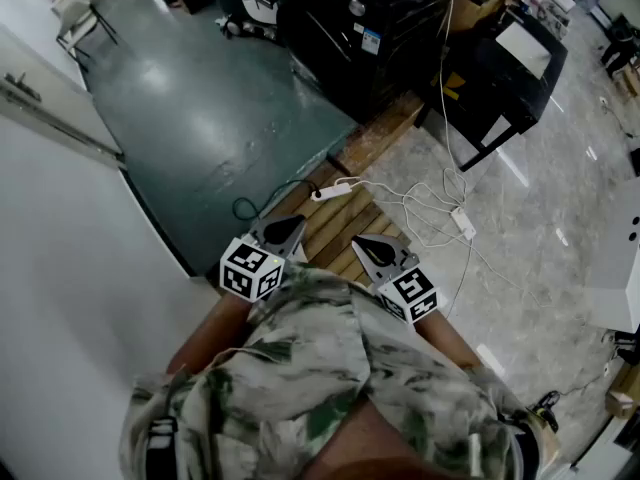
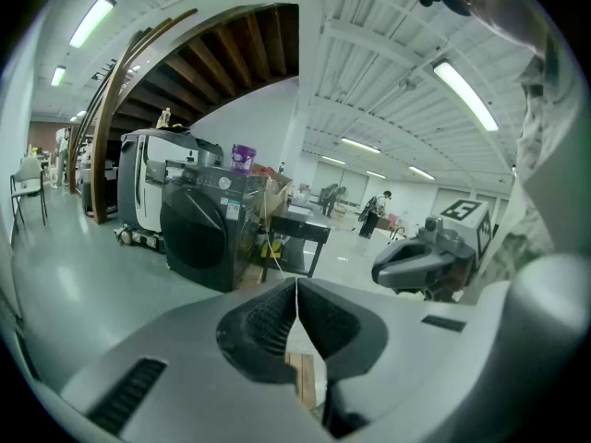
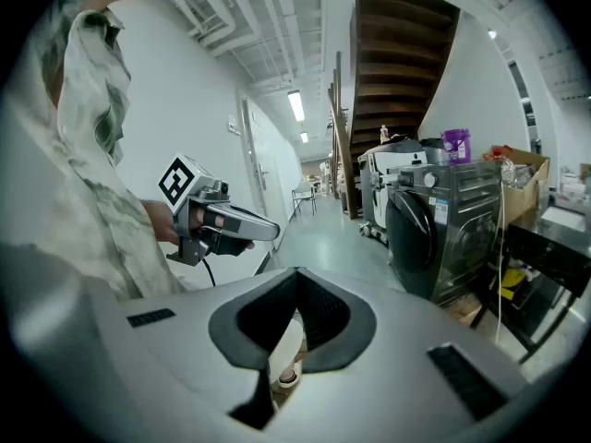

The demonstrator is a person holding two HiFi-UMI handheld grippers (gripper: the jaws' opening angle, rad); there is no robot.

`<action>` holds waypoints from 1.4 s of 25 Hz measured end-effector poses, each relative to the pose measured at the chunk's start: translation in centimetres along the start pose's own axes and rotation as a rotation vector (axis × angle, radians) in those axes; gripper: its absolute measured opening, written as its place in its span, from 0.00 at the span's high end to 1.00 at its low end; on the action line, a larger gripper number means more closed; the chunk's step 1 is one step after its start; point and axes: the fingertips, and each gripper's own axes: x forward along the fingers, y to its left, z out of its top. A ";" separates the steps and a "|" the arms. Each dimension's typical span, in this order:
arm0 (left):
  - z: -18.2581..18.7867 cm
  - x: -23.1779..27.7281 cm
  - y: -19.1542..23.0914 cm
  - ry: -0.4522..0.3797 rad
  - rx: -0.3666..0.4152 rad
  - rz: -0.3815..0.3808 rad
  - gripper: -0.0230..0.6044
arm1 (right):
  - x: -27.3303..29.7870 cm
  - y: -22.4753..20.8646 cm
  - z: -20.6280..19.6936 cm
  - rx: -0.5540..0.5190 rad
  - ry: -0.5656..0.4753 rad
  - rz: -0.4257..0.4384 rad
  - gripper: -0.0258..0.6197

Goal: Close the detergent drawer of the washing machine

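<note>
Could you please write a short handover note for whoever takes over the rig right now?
Left gripper: jaws shut, nothing between them, held close to the body.
Right gripper: also shut and empty, beside the left one.
Washing machine: a dark front-loader across the room, well out of reach. Its detergent drawer is too small to make out from here.
Done: nothing that shows.
Left: walk up to the machine, find the drawer and, if it stands out, push it in.

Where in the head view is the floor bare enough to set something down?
Bare: the green floor between the white wall and the washing machine; also the marble floor right of the cables. Crowded: around the wooden strip, with cables and a power strip.
</note>
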 end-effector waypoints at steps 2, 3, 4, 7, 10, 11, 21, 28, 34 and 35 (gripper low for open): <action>-0.2 0.3 1.6 0.021 0.017 0.024 0.92 | 1.2 -0.9 0.1 -0.007 -0.010 0.001 0.93; -0.3 0.3 2.2 0.025 0.019 0.032 0.92 | 1.7 -1.2 0.2 -0.010 -0.013 0.000 0.93; -0.4 0.3 2.6 0.024 0.016 0.035 0.92 | 2.2 -1.5 0.3 -0.012 -0.017 -0.001 0.93; -0.2 0.3 3.9 0.002 -0.005 0.034 0.92 | 3.6 -2.2 1.2 -0.015 -0.023 -0.005 0.93; 0.4 0.1 6.0 -0.019 -0.030 0.040 0.92 | 5.8 -2.8 2.0 -0.022 -0.012 0.007 0.93; 0.5 0.0 7.0 -0.027 -0.037 0.044 0.92 | 6.8 -2.8 2.1 -0.028 -0.001 0.015 0.93; 2.2 -4.5 21.8 -0.047 -0.041 0.127 0.91 | 21.1 -2.4 8.5 -0.075 0.050 0.019 0.82; 7.3 -12.5 33.5 -0.051 -0.057 0.177 0.78 | 32.3 2.5 18.7 -0.116 0.099 0.097 0.83; 11.1 -17.3 39.9 -0.074 -0.073 0.235 0.78 | 36.9 4.7 25.1 -0.147 0.131 0.131 0.84; 11.6 -17.5 40.8 -0.080 -0.081 0.242 0.78 | 37.4 4.4 25.9 -0.148 0.134 0.129 0.84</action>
